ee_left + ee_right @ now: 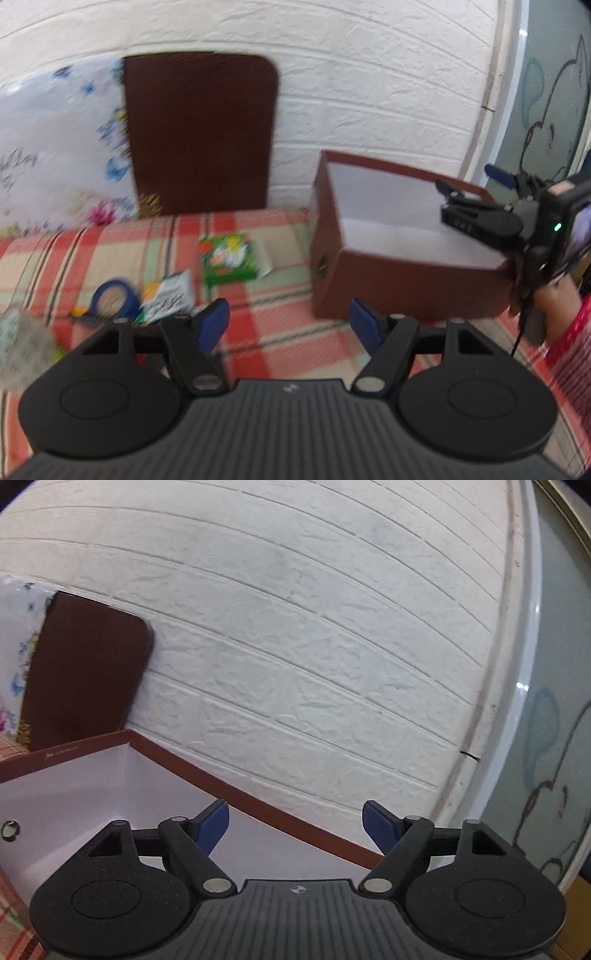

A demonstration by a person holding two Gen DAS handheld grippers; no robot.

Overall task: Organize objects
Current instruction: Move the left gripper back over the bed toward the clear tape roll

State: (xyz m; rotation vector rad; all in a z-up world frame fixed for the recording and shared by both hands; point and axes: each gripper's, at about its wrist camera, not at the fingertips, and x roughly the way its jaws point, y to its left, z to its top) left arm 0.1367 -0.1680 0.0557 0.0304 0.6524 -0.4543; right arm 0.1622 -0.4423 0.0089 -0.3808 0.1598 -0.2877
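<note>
1. Brown cardboard box (369, 280) with a white inside sits on the plaid cloth (280, 328), up against the white brick-pattern wall (369, 92); I see nothing in the part of its interior that shows
2. My left tool (289, 325) hovers over the plaid cloth just in front of the box, its blue-padded jaws spread wide with nothing between them
3. My right tool (295, 827) hangs above the box's open top; its jaws are also parted and hold nothing, and from the left wrist view I see it over the box's right side (476, 210)
4. The loose things lie to the left of the box on the cloth: a green packet (227, 260) nearest to it, then a white and yellow packet (170, 295), then a blue tape roll (114, 301) touching that packet
5. A blurred mesh-like item (22, 350) lies at the far left edge; I cannot tell what it is
6. A dark brown cushion (201, 133) leans upright against the wall behind the cloth, with a floral plastic bag (55, 147) just beside it on the left
</note>
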